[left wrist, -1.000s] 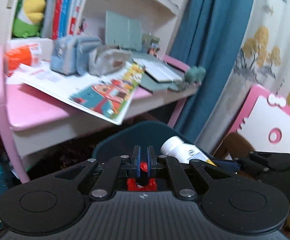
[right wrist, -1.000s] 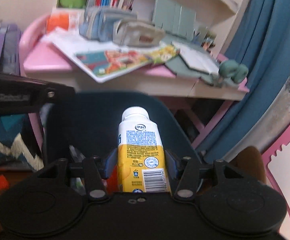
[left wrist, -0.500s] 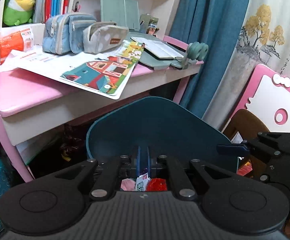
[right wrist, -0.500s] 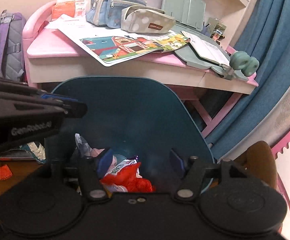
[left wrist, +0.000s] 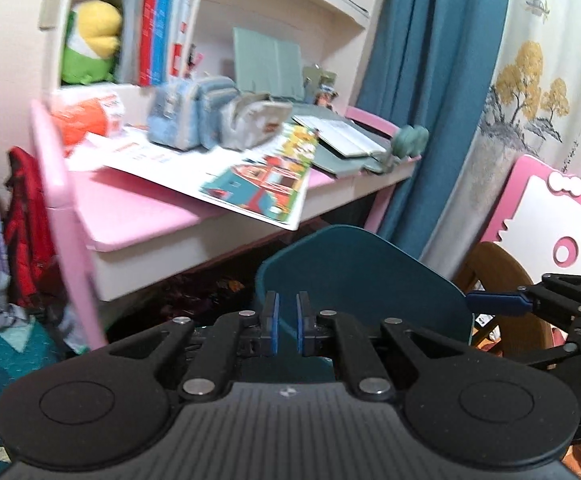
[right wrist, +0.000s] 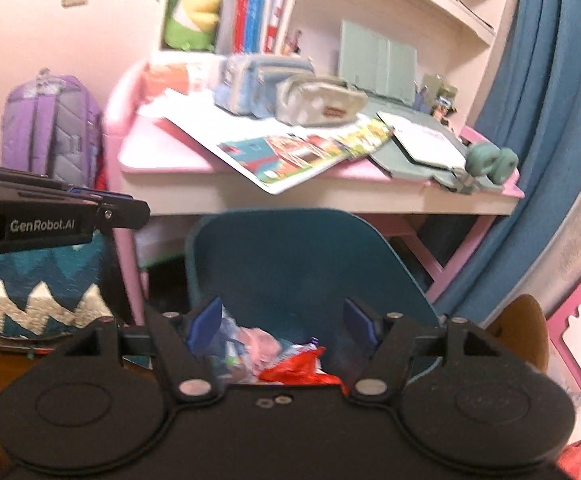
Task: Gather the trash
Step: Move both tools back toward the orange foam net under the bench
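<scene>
The only lettering that reads clearly is "GenRobot.AI", printed in white on the black side of the left claw (right wrist: 106, 216), seen from the right wrist view. Printing on the book spines (right wrist: 258, 4), the picture book (right wrist: 306, 156) and the wrappers (right wrist: 290, 364) in the bin is too blurred to read
</scene>
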Demonstrator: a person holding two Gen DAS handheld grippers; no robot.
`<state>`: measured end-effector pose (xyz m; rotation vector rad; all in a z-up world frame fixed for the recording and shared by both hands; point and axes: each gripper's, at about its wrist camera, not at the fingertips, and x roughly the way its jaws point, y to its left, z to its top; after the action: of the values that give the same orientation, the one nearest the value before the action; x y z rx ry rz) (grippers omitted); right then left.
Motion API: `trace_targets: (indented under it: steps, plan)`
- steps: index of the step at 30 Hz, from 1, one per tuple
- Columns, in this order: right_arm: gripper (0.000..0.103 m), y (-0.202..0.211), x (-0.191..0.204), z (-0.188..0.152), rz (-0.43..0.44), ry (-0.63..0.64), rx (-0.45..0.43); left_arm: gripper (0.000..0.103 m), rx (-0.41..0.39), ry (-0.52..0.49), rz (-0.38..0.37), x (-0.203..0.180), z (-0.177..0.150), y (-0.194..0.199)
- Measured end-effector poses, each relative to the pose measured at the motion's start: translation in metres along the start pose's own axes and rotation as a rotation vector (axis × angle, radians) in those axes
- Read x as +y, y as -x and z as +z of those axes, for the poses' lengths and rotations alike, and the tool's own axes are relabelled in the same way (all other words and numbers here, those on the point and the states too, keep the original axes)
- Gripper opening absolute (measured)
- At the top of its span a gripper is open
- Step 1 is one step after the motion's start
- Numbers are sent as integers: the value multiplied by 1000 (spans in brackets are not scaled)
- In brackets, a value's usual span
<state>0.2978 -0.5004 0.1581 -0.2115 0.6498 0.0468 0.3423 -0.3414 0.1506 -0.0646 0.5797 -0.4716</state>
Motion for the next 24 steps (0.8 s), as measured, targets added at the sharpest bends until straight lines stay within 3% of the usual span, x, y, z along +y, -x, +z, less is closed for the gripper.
trace_targets:
  steps: [8,12,16,18,24]
  plan:
    - [71,38,53,6,78,34,-75,14,-51,27,68,41,-6,64]
    - [73,48,87,7,132,65,-102,31,-85,35,110,65,-13,96]
    - [75,53,125,8,190,96,-124,39,-106,45,155,90,-22,125]
    - [76,53,145,9,224,106,-132,50,-115,50,184,104,-28,140]
    - [84,47,208,10,328,137,-148,66,-144,72,257,149,-49,176]
